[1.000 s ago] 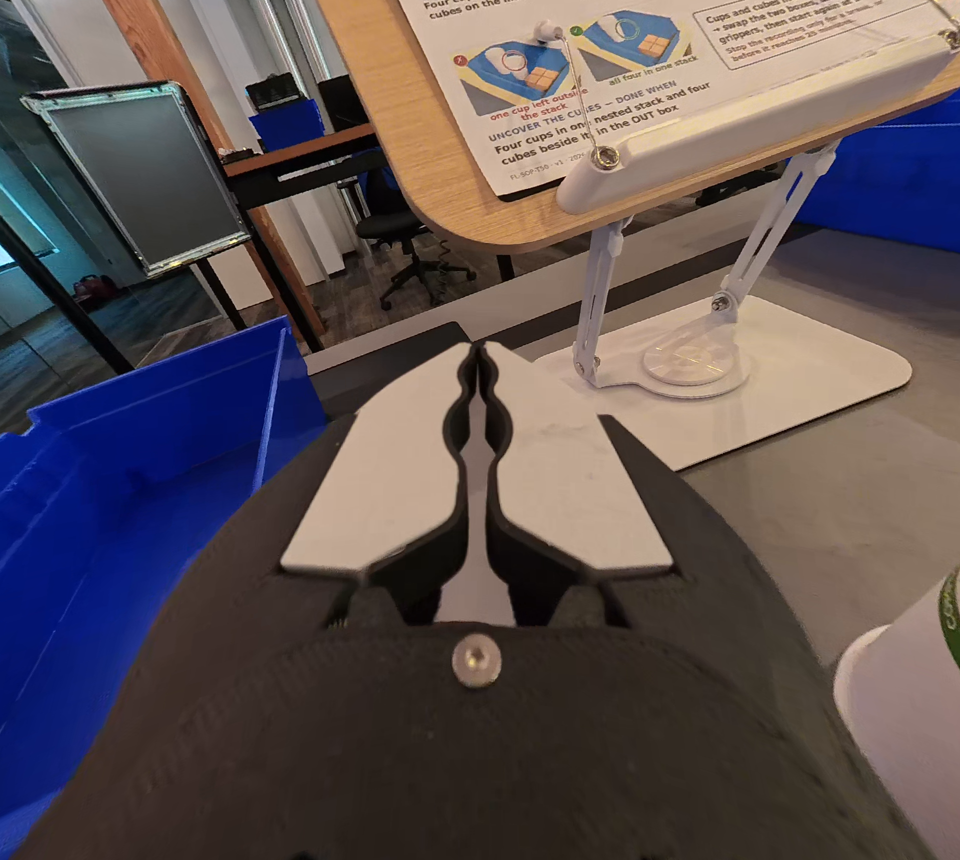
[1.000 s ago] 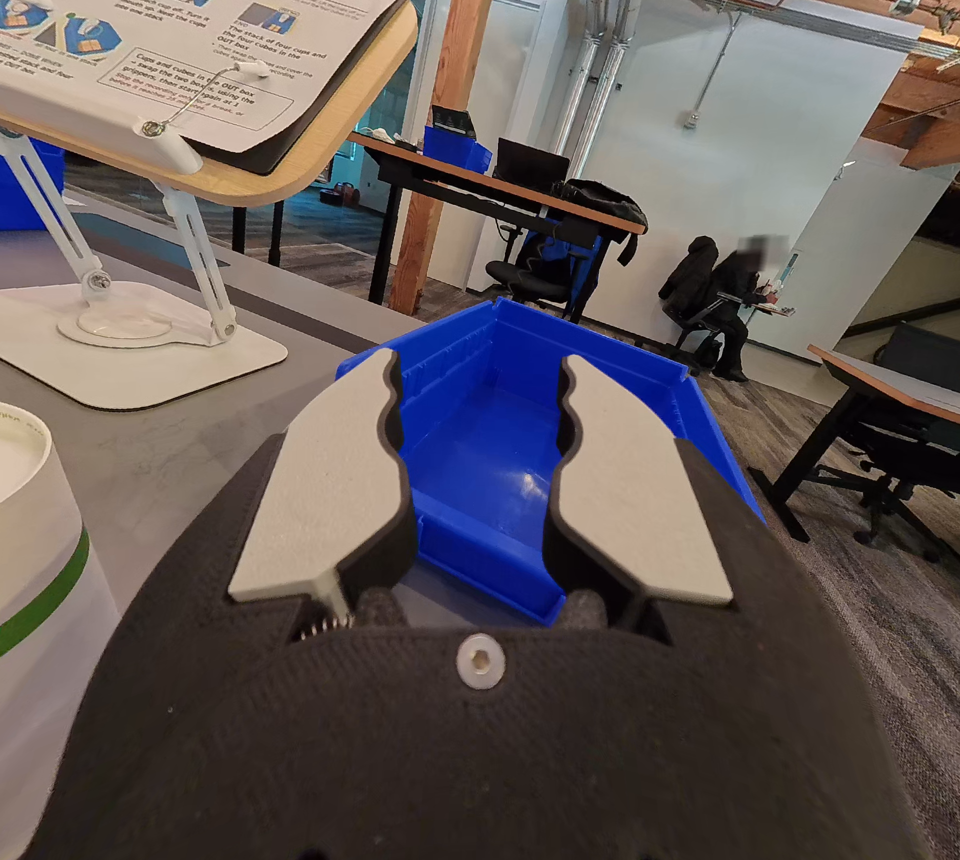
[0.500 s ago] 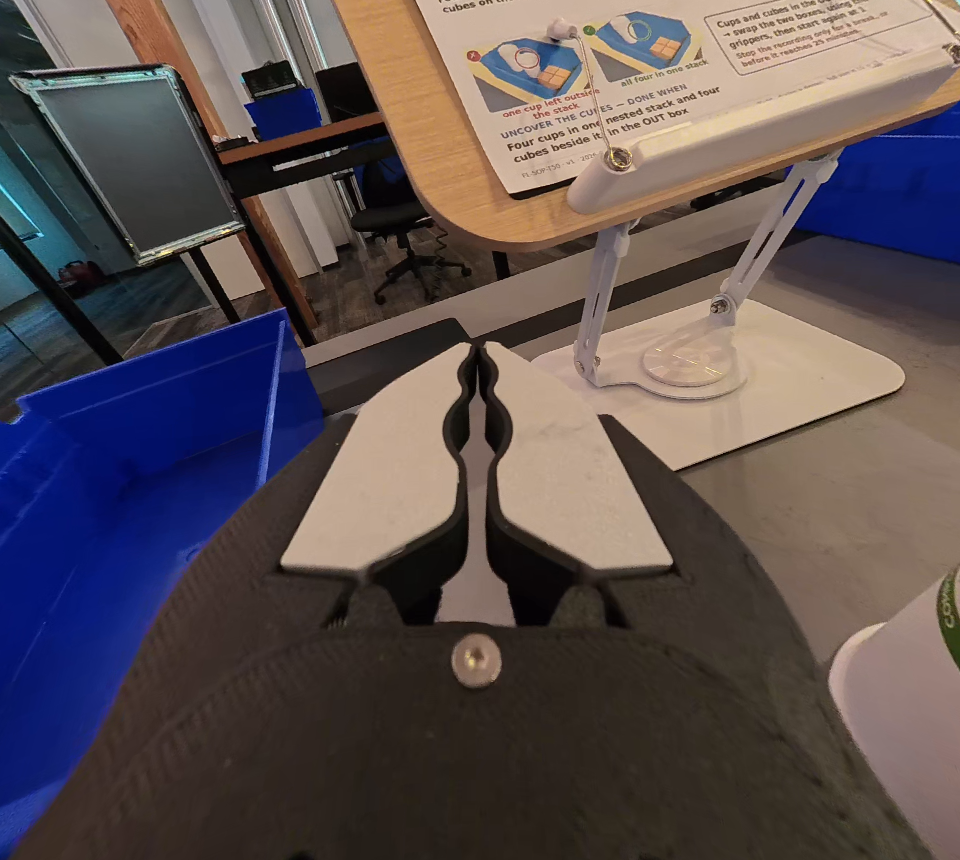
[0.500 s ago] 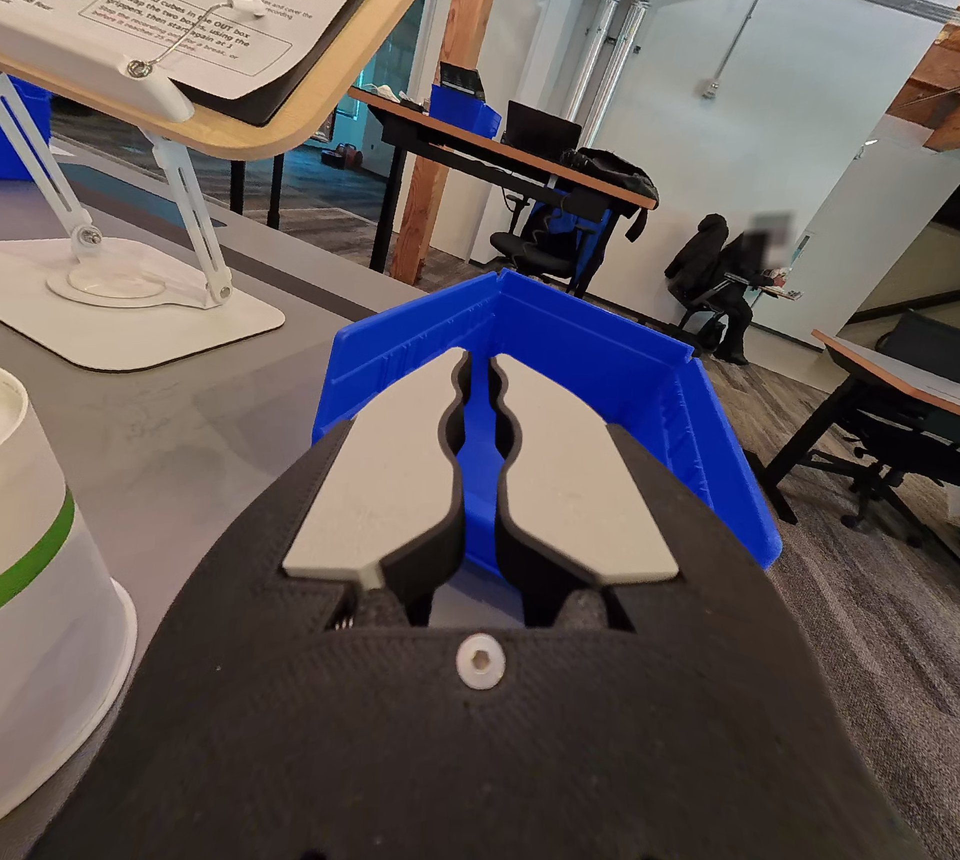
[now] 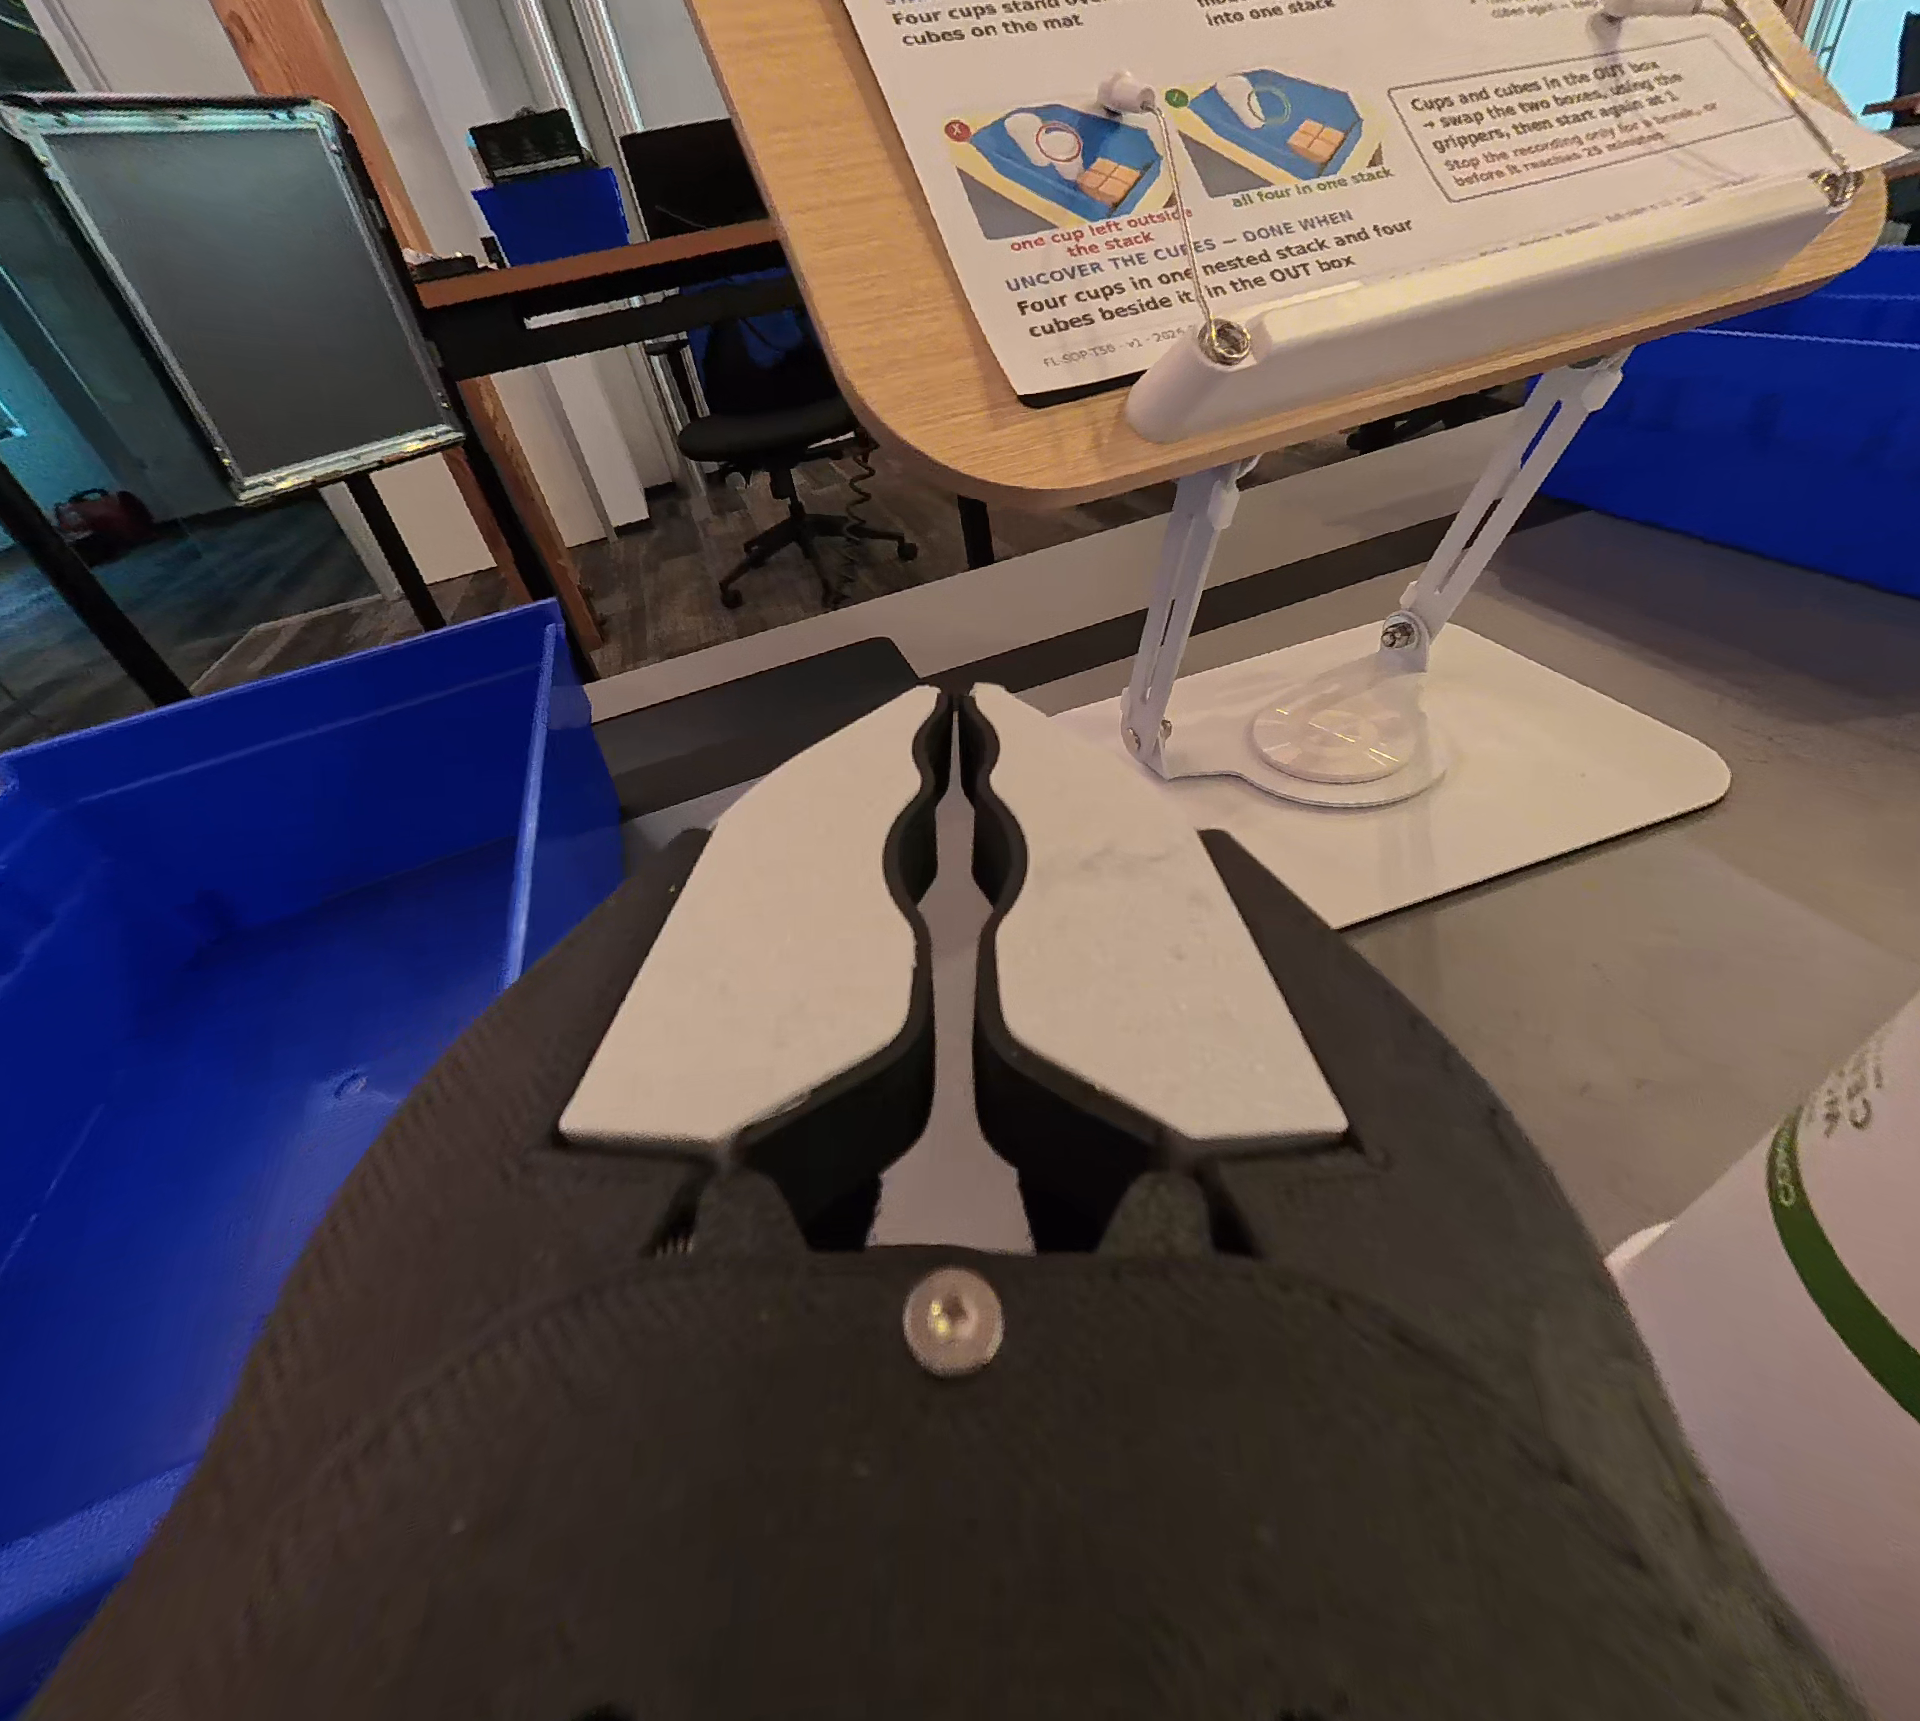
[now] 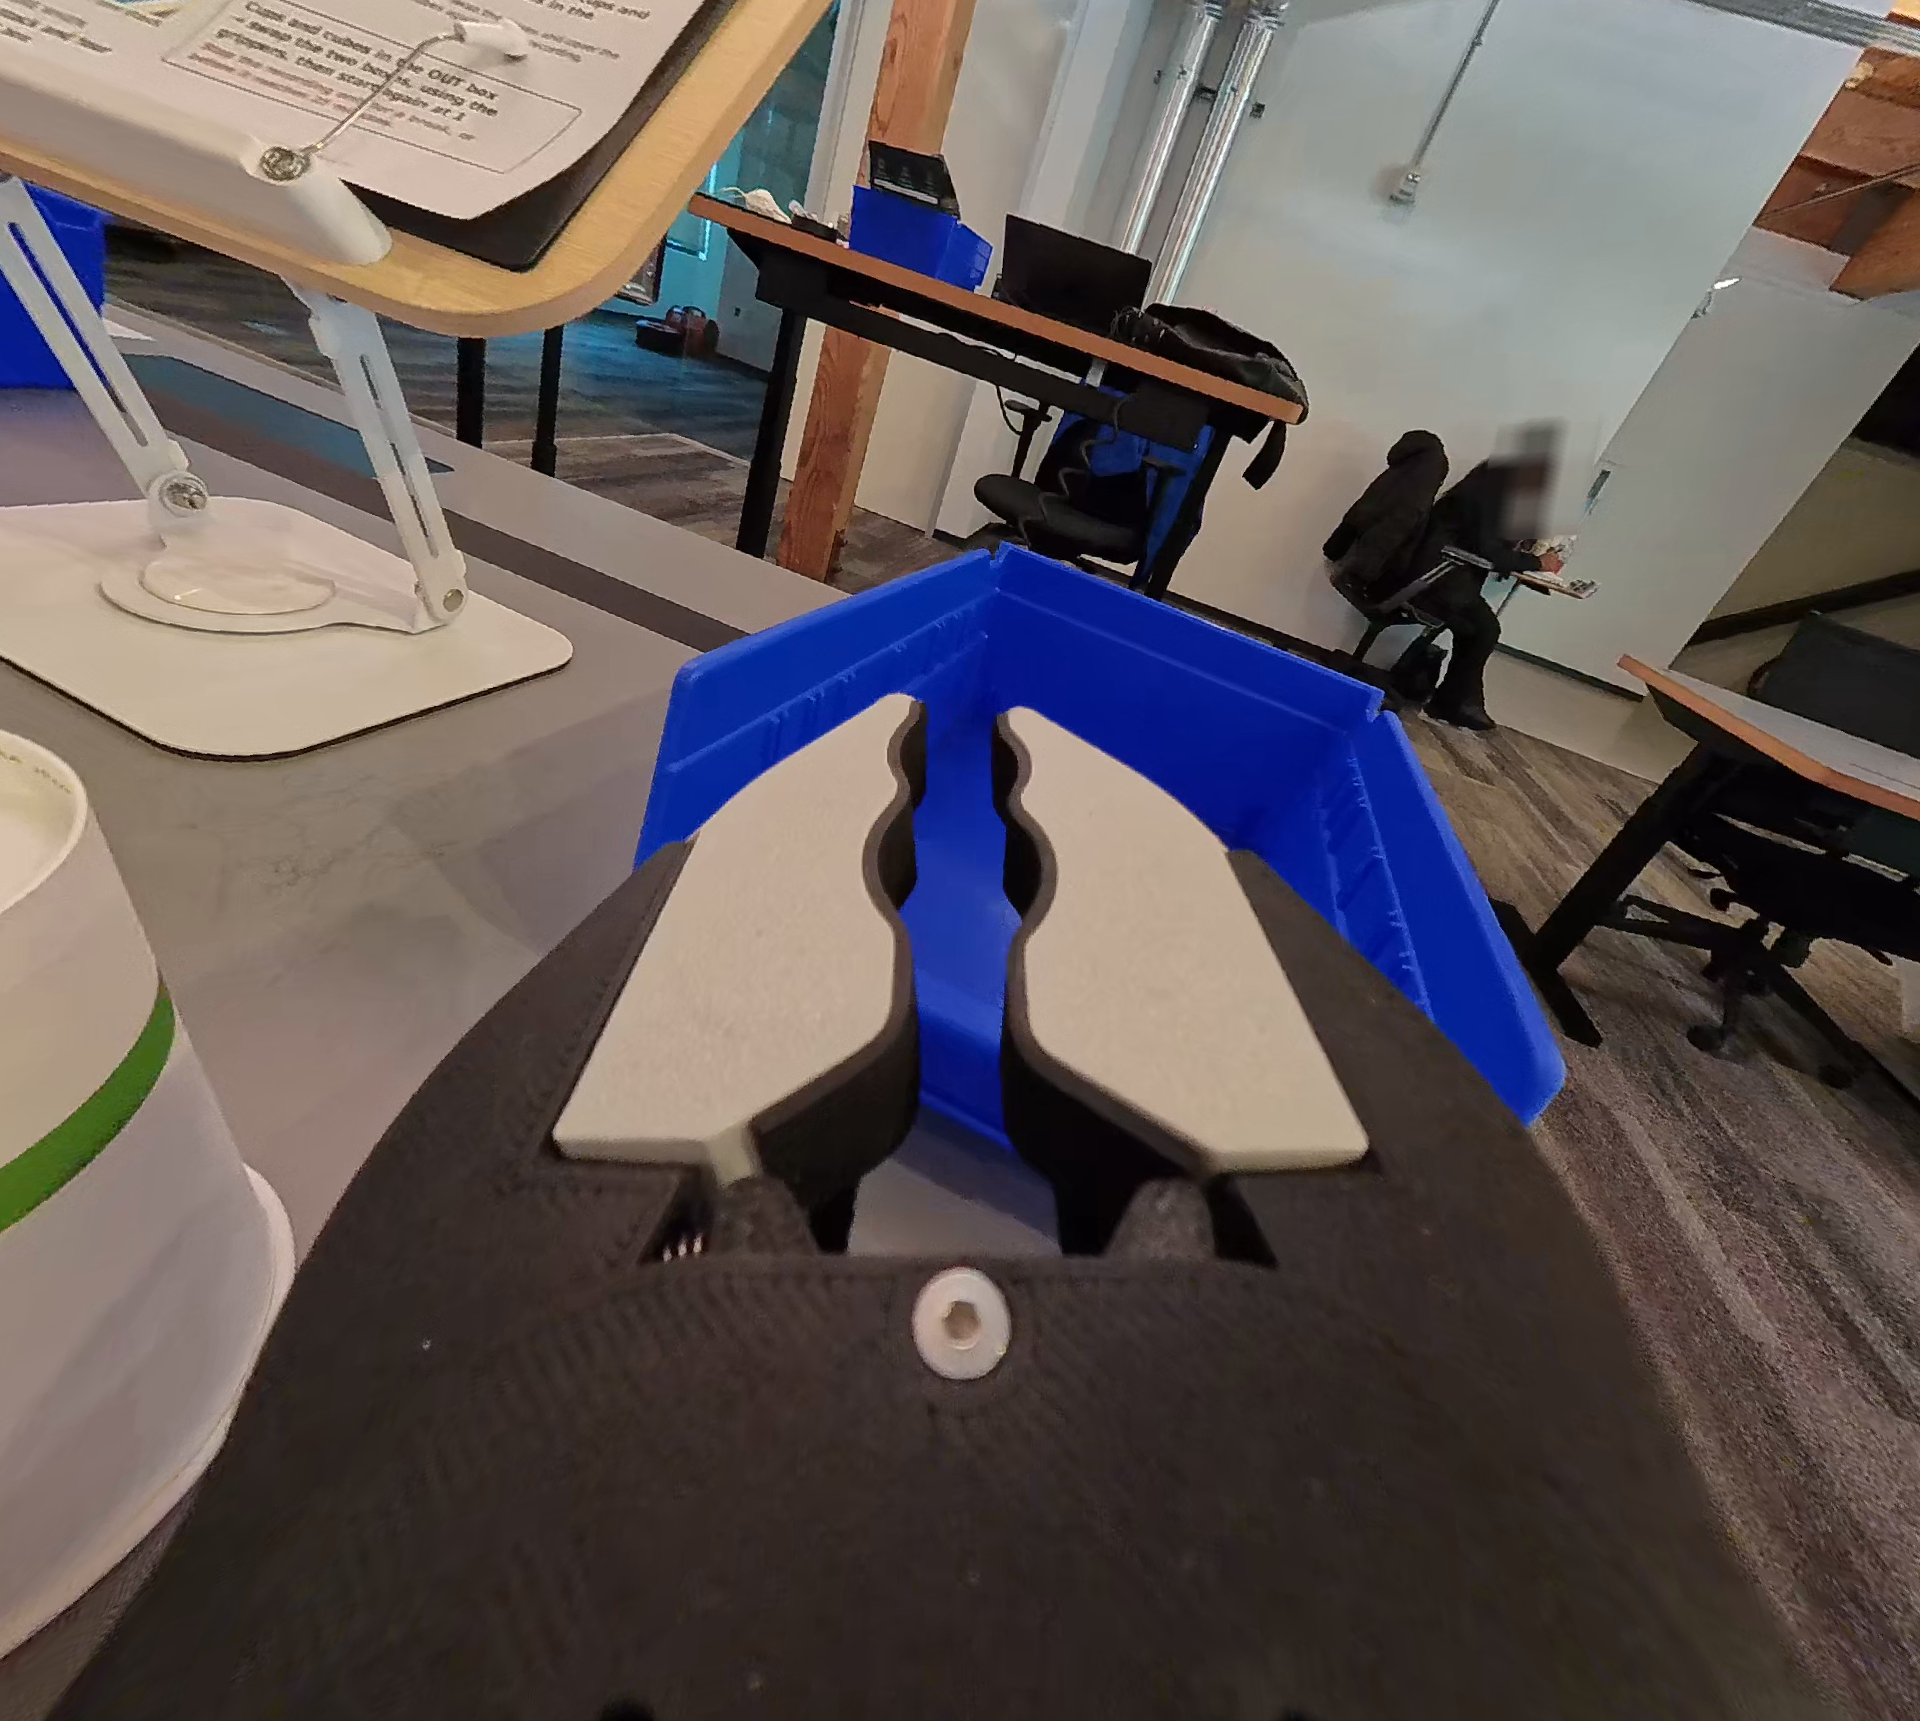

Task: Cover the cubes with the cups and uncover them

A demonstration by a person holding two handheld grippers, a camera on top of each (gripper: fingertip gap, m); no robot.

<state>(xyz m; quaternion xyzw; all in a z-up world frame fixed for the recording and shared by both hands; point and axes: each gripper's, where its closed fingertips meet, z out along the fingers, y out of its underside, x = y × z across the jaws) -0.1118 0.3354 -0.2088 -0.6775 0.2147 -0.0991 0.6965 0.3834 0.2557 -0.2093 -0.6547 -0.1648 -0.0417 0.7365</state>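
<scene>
A white paper cup with a green band stands mouth down on the grey table, at the lower right of the left wrist view (image 5: pixel 1808 1359) and the lower left of the right wrist view (image 6: pixel 94 1152). No cubes are in sight. My left gripper (image 5: pixel 956 705) is shut and empty, to the left of the cup. My right gripper (image 6: pixel 958 721) is shut to a narrow gap and empty, to the right of the cup and pointing at a blue bin (image 6: pixel 821 705).
A second blue bin (image 5: pixel 260 892) sits left of the left gripper. A wooden stand with an instruction sheet (image 5: pixel 1195 113) rises on a white base (image 5: pixel 1507 798) at the back of the table. A person (image 6: pixel 1455 549) sits far off. The table's right edge runs beside the right-hand bin.
My right gripper went from wide open to nearly shut, holding nothing, and shifted slightly. My left gripper stayed shut and barely moved.
</scene>
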